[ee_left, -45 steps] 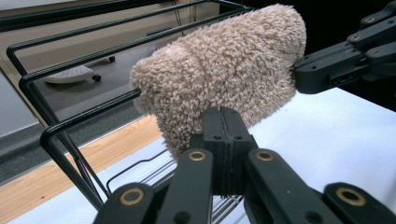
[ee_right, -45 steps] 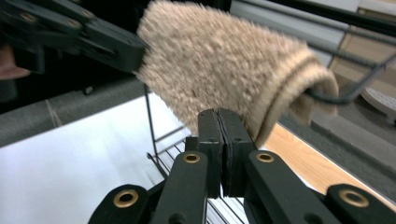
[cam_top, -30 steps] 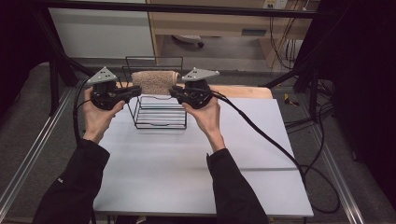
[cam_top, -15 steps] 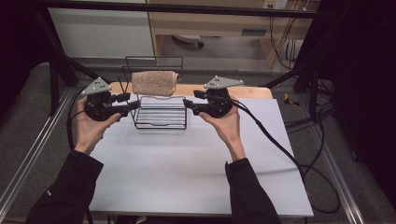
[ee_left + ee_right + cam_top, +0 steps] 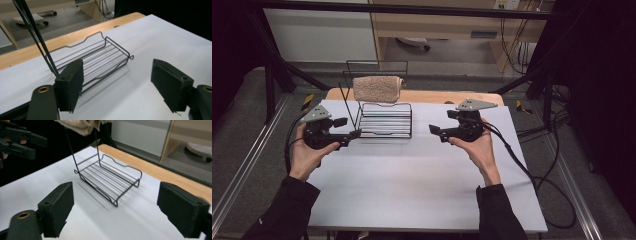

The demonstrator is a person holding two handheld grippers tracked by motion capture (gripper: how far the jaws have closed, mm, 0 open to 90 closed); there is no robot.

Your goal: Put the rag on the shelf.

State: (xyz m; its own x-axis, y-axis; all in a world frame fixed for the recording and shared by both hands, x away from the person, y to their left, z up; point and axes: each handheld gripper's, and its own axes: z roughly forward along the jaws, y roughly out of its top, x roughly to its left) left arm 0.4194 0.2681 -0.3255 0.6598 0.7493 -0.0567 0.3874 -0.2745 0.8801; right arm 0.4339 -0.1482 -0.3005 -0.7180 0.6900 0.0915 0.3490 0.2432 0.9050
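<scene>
A beige towel [image 5: 376, 89] hangs folded over the top bar of a black wire rack [image 5: 384, 120] at the back middle of the white table [image 5: 412, 190]. My left gripper [image 5: 354, 134] is held low at the rack's left front corner, open, with nothing between its jaws. My right gripper [image 5: 432, 130] hovers a little to the right of the rack, also open and empty. The left gripper view looks across the rack's tray [image 5: 100, 60] between wide-open jaws [image 5: 120, 90]. In the right gripper view the tray [image 5: 110, 180], the towel's lower edge [image 5: 80, 126] and the left gripper [image 5: 22, 140] appear.
A wooden board [image 5: 447, 97] runs along the table's far edge behind the rack. Black frame bars [image 5: 277, 60] cross the back left and right. Cables [image 5: 532, 170] trail from the right gripper off the table's right side.
Both grippers have left the ends of the towel, moved apart and come down toward the table's near side. The towel stays draped on the rack's bar.
</scene>
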